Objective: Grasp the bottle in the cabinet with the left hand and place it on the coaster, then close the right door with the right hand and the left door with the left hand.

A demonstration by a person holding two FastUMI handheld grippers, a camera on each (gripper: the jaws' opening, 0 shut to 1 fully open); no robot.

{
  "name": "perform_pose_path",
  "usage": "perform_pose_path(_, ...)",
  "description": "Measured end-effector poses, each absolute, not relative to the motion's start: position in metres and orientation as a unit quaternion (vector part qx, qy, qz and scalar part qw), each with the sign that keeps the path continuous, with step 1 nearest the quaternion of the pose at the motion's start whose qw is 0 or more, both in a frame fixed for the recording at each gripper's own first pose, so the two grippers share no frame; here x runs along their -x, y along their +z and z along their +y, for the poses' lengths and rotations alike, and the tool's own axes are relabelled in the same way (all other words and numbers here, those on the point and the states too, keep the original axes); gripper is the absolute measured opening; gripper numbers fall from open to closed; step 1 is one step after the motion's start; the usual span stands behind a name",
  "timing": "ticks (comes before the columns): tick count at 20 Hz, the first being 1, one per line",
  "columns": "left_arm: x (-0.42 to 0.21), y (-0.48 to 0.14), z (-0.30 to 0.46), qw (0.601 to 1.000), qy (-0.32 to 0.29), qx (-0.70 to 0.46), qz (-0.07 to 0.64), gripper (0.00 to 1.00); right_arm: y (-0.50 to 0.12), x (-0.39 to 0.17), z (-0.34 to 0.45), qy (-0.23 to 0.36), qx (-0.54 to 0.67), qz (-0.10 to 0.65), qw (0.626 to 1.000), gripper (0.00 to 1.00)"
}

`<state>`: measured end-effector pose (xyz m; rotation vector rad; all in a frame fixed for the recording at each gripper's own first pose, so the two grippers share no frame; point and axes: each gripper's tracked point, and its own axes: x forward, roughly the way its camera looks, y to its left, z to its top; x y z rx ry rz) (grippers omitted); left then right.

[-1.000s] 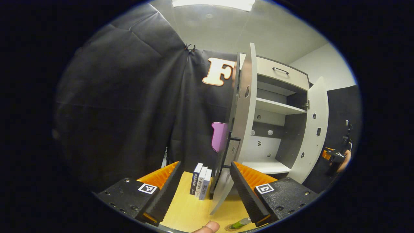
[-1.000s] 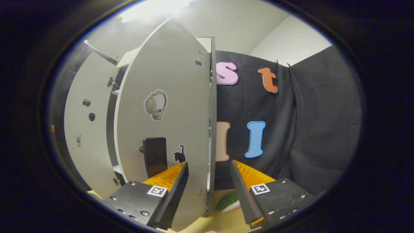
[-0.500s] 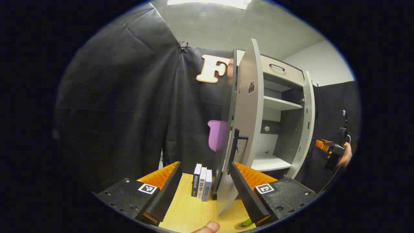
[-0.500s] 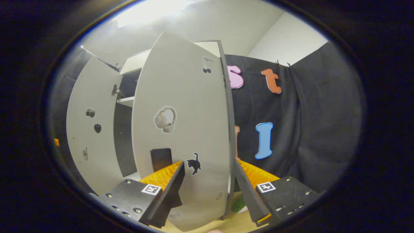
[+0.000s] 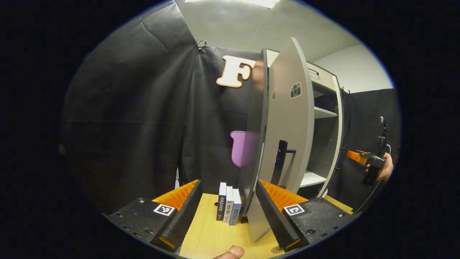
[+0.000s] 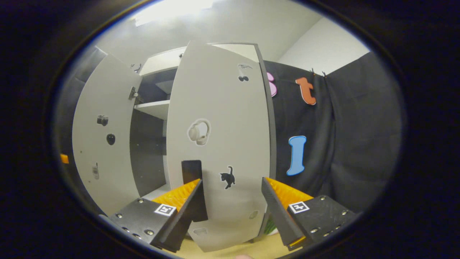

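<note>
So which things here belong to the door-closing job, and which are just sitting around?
Job:
cabinet
left door
right door
coaster, barely visible at the table edge
left gripper, open
right gripper, open

Just there:
books
table
green thing behind the right door

pale grey right door [image 6: 219,144] with a dark handle stands partly ajar; the left door [image 5: 287,122] stands ajar on the cabinet [image 5: 323,111].

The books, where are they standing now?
In the left gripper view, the three books stand upright on the wooden table, between the fingers, just left of the cabinet's left door.
</note>
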<state>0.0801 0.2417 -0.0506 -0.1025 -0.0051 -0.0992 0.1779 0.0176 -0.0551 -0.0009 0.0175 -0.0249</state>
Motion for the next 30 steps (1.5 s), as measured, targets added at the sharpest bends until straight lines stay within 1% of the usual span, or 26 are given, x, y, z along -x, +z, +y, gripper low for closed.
perform_pose_path(3, -0.099, -0.056, 0.239, 0.996, -0.077, 0.054, 0.004, 0.94, -0.056, -0.164, 0.020, -0.025, 0.003, 0.010, 1.000, 0.94)
perform_pose_path(4, -0.105, -0.058, 0.235, 0.995, -0.088, 0.052, 0.007, 0.94, -0.059, -0.157, 0.021, -0.030, 0.005, 0.012, 0.999, 0.98)
perform_pose_path(5, -0.111, -0.062, 0.231, 0.994, -0.099, 0.049, 0.010, 0.95, -0.060, -0.150, 0.022, -0.034, 0.005, 0.014, 0.999, 0.98)
perform_pose_path(7, -0.124, -0.064, 0.223, 0.992, -0.119, 0.038, 0.011, 0.95, -0.063, -0.134, 0.030, -0.033, 0.006, 0.020, 0.999, 0.98)
perform_pose_path(8, -0.131, -0.065, 0.219, 0.992, -0.125, 0.032, 0.012, 0.92, -0.063, -0.126, 0.035, -0.029, 0.005, 0.024, 0.999, 0.98)
perform_pose_path(9, -0.137, -0.067, 0.212, 0.991, -0.131, 0.027, 0.012, 0.95, -0.064, -0.118, 0.040, -0.024, 0.003, 0.030, 0.999, 0.98)
perform_pose_path(10, -0.145, -0.066, 0.205, 0.990, -0.138, 0.023, 0.011, 0.95, -0.065, -0.109, 0.043, -0.021, 0.000, 0.034, 0.999, 0.94)
perform_pose_path(11, -0.152, -0.068, 0.198, 0.989, -0.145, 0.022, 0.013, 0.95, -0.064, -0.101, 0.046, -0.018, -0.002, 0.036, 0.999, 0.94)
perform_pose_path(12, -0.158, -0.072, 0.188, 0.987, -0.156, 0.028, 0.024, 0.93, -0.063, -0.094, 0.048, -0.016, -0.003, 0.038, 0.999, 0.98)
perform_pose_path(13, -0.160, -0.077, 0.173, 0.984, -0.172, 0.036, 0.035, 0.95, -0.062, -0.087, 0.049, -0.017, -0.004, 0.037, 0.999, 0.98)
perform_pose_path(14, -0.158, -0.076, 0.172, 0.985, -0.168, 0.034, 0.035, 0.94, -0.060, -0.081, 0.045, -0.023, -0.008, 0.034, 0.999, 0.94)
perform_pose_path(15, -0.159, -0.071, 0.166, 0.984, -0.175, 0.028, 0.027, 0.93, -0.058, -0.075, 0.042, -0.027, -0.018, 0.033, 0.999, 0.98)
perform_pose_path(16, -0.159, -0.066, 0.161, 0.984, -0.176, 0.017, 0.019, 0.93, -0.058, -0.070, 0.041, -0.027, -0.030, 0.033, 0.999, 0.98)
perform_pose_path(17, -0.157, -0.066, 0.159, 0.984, -0.176, 0.006, 0.011, 0.93, -0.058, -0.065, 0.039, -0.030, -0.037, 0.033, 0.998, 0.94)
perform_pose_path(18, -0.157, -0.065, 0.155, 0.984, -0.175, -0.007, 0.005, 0.89, -0.059, -0.061, 0.034, -0.037, -0.041, 0.036, 0.998, 0.94)
perform_pose_path(19, -0.158, -0.066, 0.152, 0.985, -0.171, -0.016, 0.002, 0.93, -0.060, -0.058, 0.028, -0.043, -0.040, 0.040, 0.997, 0.98)
perform_pose_path(20, -0.159, -0.067, 0.150, 0.986, -0.168, -0.018, 0.002, 0.89, -0.060, -0.054, 0.024, -0.050, -0.037, 0.042, 0.997, 0.99)
perform_pose_path(21, -0.161, -0.071, 0.145, 0.985, -0.171, -0.014, 0.006, 0.92, -0.060, -0.049, 0.020, -0.055, -0.033, 0.042, 0.997, 0.99)
perform_pose_path(22, -0.161, -0.073, 0.142, 0.985, -0.174, -0.010, 0.009, 0.90, -0.058, -0.046, 0.018, -0.056, -0.031, 0.040, 0.997, 0.94)
perform_pose_path(23, -0.161, -0.074, 0.142, 0.985, -0.173, -0.007, 0.014, 0.92, -0.057, -0.043, 0.017, -0.054, -0.030, 0.038, 0.997, 0.98)
perform_pose_path(24, -0.161, -0.075, 0.141, 0.985, -0.172, -0.008, 0.017, 0.89, -0.056, -0.040, 0.016, -0.054, -0.029, 0.035, 0.998, 0.98)
perform_pose_path(25, -0.162, -0.074, 0.140, 0.985, -0.171, -0.009, 0.019, 0.92, -0.054, -0.037, 0.016, -0.050, -0.029, 0.034, 0.998, 0.98)
perform_pose_path(26, -0.162, -0.074, 0.139, 0.985, -0.170, -0.012, 0.022, 0.89, -0.052, -0.034, 0.017, -0.045, -0.029, 0.030, 0.998, 0.94)
perform_pose_path(27, -0.162, -0.074, 0.138, 0.985, -0.168, -0.014, 0.024, 0.88, -0.049, -0.031, 0.017, -0.039, -0.030, 0.023, 0.999, 0.98)
perform_pose_path(29, -0.161, -0.073, 0.133, 0.986, -0.165, -0.026, 0.027, 0.89, -0.044, -0.027, 0.015, -0.029, -0.037, 0.012, 0.999, 0.98)
perform_pose_path(30, -0.161, -0.072, 0.129, 0.986, -0.163, -0.033, 0.028, 0.92, -0.045, -0.026, 0.014, -0.025, -0.040, 0.010, 0.999, 0.98)
